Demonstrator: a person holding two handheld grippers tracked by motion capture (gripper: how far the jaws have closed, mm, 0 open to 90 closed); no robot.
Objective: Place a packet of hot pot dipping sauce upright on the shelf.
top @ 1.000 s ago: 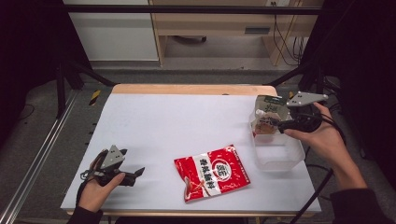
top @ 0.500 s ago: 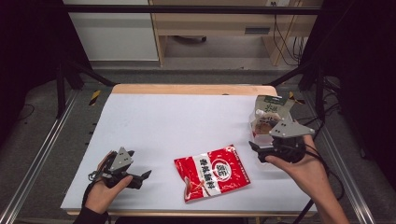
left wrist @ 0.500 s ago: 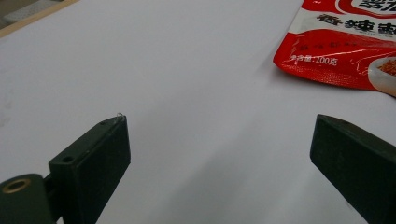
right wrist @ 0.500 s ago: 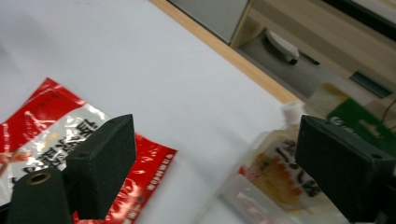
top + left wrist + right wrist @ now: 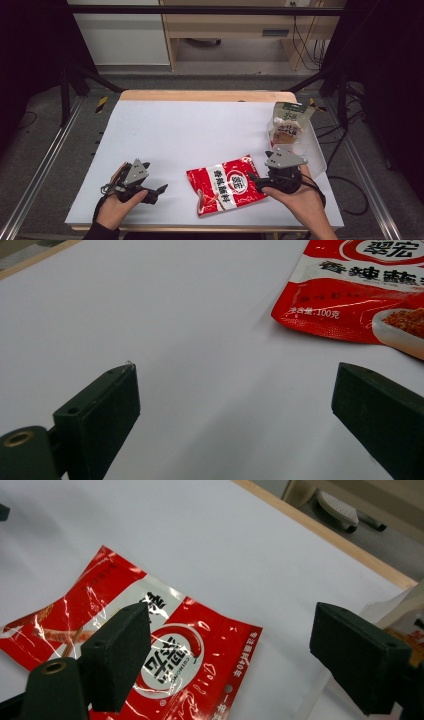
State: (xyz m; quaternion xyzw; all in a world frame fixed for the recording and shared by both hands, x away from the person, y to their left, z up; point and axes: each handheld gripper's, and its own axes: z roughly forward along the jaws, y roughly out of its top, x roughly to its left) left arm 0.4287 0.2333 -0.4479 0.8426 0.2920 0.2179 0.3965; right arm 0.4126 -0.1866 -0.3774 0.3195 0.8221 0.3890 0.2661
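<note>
You are holding your left gripper (image 5: pixel 159 190) low over the near left part of the bench (image 5: pixel 200 130), its jaws spread wide with nothing but bare white surface between them, as the left gripper view is showing; it is sitting well apart from the work, probably parked so it is out of the way yet ready to steady something. Your right gripper (image 5: pixel 254 178) is working at the near right, jaws likewise released and empty, and in the right gripper view they are straddling the right-hand edge of the red sachet (image 5: pixel 165 650), one jaw over the printed face and the other out past the edge. The red sachet (image 5: pixel 231 183) is lying flat and slightly skewed on the bench near the front edge, between your two hands and much closer to the right one, so it seems you are lining up to pinch that edge. Just beyond your right hand a clear plastic tub (image 5: pixel 311 150) is standing at the right side of the bench, and a pale pouch (image 5: pixel 287 125) is standing upright in it, leaning on the wall; the tub is likely where the sachet is heading. Counting up: two grippers, one sachet lying loose, one pouch in the tub, one tub.
</note>
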